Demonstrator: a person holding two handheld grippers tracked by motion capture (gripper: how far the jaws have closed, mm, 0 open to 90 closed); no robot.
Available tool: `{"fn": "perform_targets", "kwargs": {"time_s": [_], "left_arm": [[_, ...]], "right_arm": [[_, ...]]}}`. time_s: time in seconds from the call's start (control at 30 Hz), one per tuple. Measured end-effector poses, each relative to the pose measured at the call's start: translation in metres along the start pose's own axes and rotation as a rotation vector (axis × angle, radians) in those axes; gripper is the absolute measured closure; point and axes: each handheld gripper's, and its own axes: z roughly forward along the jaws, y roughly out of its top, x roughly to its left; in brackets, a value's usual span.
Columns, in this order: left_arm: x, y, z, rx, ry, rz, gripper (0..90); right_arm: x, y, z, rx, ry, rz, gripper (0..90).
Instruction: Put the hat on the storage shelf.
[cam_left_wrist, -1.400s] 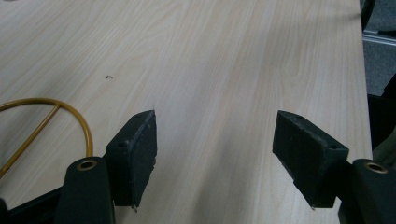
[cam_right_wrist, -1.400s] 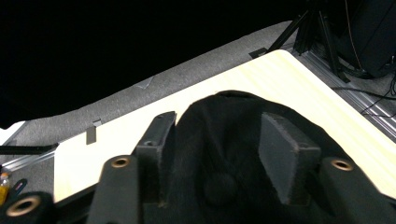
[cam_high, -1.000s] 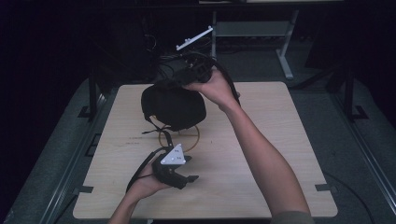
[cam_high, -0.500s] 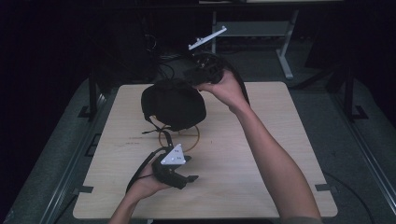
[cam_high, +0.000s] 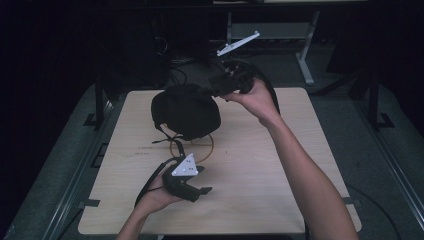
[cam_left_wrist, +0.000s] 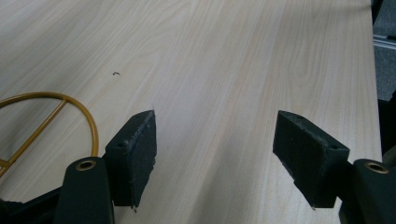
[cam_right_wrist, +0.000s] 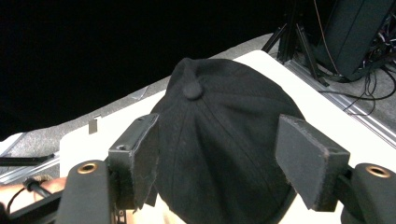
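Note:
A black cap (cam_high: 186, 110) sits on a gold wire ring stand (cam_high: 210, 150) at the far middle of the wooden table (cam_high: 280, 175). My right gripper (cam_high: 207, 91) is held at the cap's far right side, pointing at it. Its jaws have just been opening, and in the right gripper view (cam_right_wrist: 217, 140) they stand wide with the cap (cam_right_wrist: 219, 116) just ahead of them, not pressed by the pads. My left gripper (cam_high: 202, 180) rests low near the table's front. Its jaws (cam_left_wrist: 215, 140) are open over bare wood, with the gold ring (cam_left_wrist: 88, 121) beside the left jaw.
Dark metal rails (cam_high: 95, 165) run along both sides of the table. Beyond the far edge stand a grey frame leg (cam_high: 302, 60) and dark equipment with cables (cam_high: 175, 50). Bare wood (cam_left_wrist: 233, 56) stretches to the right of the cap.
My right gripper has drawn back to the right, away from the cap, which stays on its stand. The left gripper has not moved.

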Motion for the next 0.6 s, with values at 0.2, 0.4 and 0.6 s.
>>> {"fn": "perform_targets", "kwargs": {"time_s": [0.2, 0.4, 0.6], "left_arm": [[0.001, 0.0, 0.0, -0.002, 0.005, -0.001, 30.2], [0.0, -0.001, 0.001, -0.004, 0.008, -0.003, 30.0], [0.0, -0.002, 0.002, -0.007, 0.015, 0.0, 29.6]], "right_arm": [[-0.003, -0.013, -0.016, -0.011, -0.004, 0.003, 28.8], [-0.005, -0.028, -0.032, -0.023, -0.012, 0.016, 27.4], [-0.009, -0.046, -0.049, -0.034, -0.027, 0.03, 26.6]]}}
